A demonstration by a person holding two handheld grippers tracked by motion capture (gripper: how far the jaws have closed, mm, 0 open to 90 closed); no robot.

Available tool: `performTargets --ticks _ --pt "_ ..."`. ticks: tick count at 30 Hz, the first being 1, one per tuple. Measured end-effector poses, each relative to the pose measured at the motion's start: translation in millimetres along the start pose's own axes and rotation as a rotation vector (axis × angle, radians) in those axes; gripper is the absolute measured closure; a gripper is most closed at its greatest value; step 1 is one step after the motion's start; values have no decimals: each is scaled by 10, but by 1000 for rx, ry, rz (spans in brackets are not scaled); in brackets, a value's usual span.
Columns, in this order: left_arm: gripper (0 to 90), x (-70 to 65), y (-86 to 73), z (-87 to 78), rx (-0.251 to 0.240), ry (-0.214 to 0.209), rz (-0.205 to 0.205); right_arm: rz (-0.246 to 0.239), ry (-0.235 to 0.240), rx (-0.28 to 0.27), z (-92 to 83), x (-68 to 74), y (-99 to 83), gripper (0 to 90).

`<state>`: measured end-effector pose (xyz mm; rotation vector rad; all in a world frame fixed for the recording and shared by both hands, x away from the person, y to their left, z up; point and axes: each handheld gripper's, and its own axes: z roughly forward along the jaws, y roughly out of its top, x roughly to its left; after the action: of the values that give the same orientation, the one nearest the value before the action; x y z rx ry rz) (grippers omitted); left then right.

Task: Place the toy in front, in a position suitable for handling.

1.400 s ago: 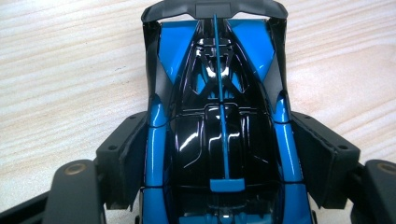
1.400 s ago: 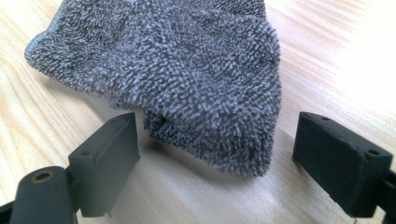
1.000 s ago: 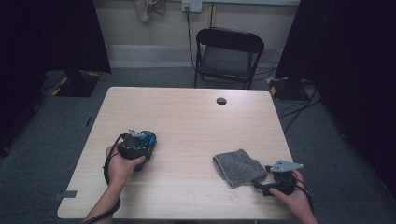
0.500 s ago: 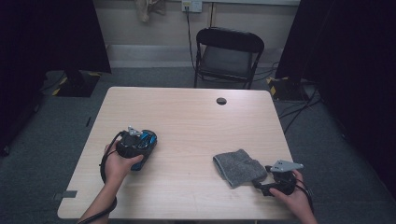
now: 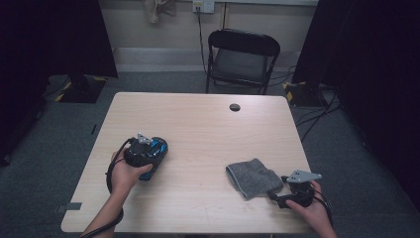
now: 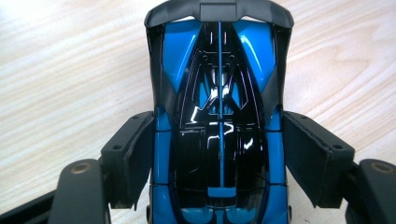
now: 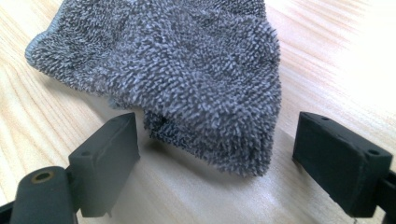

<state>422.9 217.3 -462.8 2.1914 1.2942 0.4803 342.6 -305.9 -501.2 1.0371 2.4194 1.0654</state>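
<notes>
Left gripper view: gripper (image 6: 219, 158) seemingly clamping glossy blue-black toy car (image 6: 218, 107); right gripper (image 7: 233, 154) spread around nubby grey cloth (image 7: 187, 70).

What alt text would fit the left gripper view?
A blue and black toy car seen from above sits between the two black pads of the left tool, which press its sides, on a light wooden table.

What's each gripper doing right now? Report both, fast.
Left gripper: closed on the blue toy car.
Right gripper: open, jaws either side of the grey cloth, not gripping.
</notes>
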Motion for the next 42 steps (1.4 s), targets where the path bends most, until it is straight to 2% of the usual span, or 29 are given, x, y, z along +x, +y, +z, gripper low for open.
performTargets --ticks 2,4,5,6,7,13,18,19,22,24,27,31,35,37,39,42 --pt "283 0 -25 47 6 -12 -16 0 0 0 0 0 0 134" --pt "282 0 -47 81 12 -7 -8 0 0 0 0 0 0 135" --pt "282 -5 -58 93 4 -10 -14 0 0 0 0 0 0 135" --pt "282 3 -57 89 0 -7 -3 0 0 0 0 0 0 135" --pt "282 0 -61 93 -4 -8 -15 0 0 0 0 0 0 135" --pt "280 -1 -64 92 -8 -11 10 0 0 0 0 0 0 135" --pt "275 -3 -34 100 -39 -4 45 -1 0 0 0 0 0 134" --pt "266 -3 -23 99 -44 -3 42 -1 0 0 0 0 0 135" --pt "203 15 23 107 -54 -13 -5 -1 0 0 0 0 0 135" --pt "199 18 45 126 -39 -30 -28 -1 1 0 -1 -1 -1 135" --pt "167 3 41 200 -16 -32 -55 -2 1 0 -1 -2 -1 135" --pt "177 -17 9 312 -17 -17 -50 -2 2 0 -1 -2 -2 134" --pt "154 -37 13 365 -38 -16 -54 -3 3 0 -3 -4 -3 135" --pt "170 -32 16 361 -38 -9 -46 -3 3 0 -3 -3 -3 135" --pt "250 -19 10 351 -53 -9 -51 -3 3 0 -3 -4 -3 134" --pt "253 -20 8 334 -41 -5 -45 -4 3 0 -3 -3 -3 135"
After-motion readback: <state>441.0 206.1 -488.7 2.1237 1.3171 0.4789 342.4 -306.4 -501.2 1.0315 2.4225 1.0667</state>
